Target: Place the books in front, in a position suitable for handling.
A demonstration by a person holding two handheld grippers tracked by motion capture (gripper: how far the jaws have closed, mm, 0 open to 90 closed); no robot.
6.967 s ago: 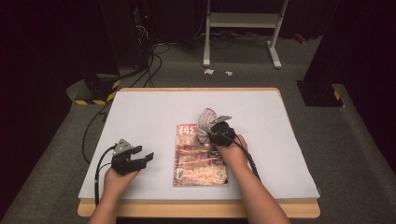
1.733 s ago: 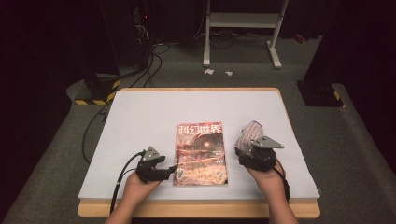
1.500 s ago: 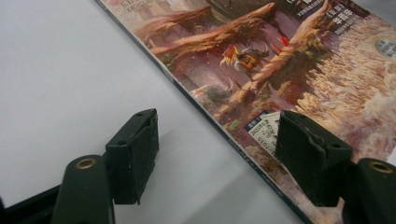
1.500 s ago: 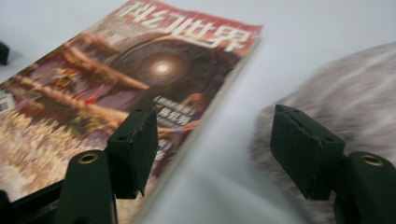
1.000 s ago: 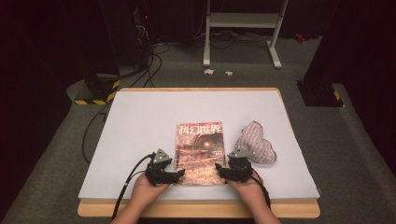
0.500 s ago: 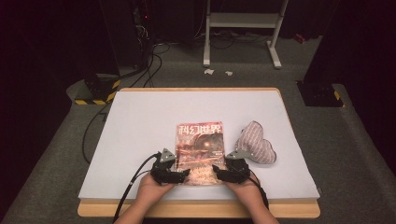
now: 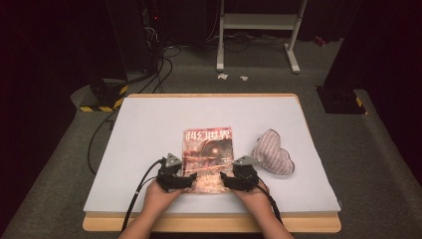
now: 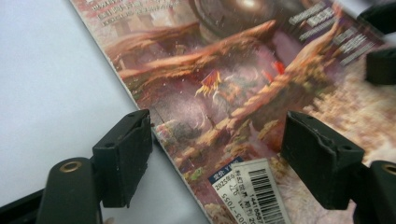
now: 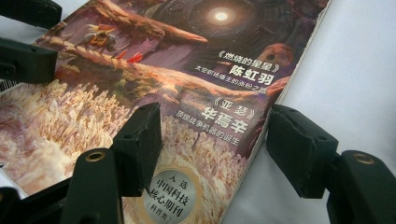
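Both claws stand wide open and hold nothing: the left claw [image 7: 186,181] straddles the magazine's [image 7: 208,158] left edge, the right claw [image 7: 226,180] its right edge. That magazine lies flat near the desk's [image 7: 149,129] front edge, not yet gripped; gripping and any lifting seem still ahead.

The white-topped counter [image 7: 149,129] is overlooked from above; the glossy illustrated magazine [image 7: 208,149] is shared, viewed close from 6 o'clock.
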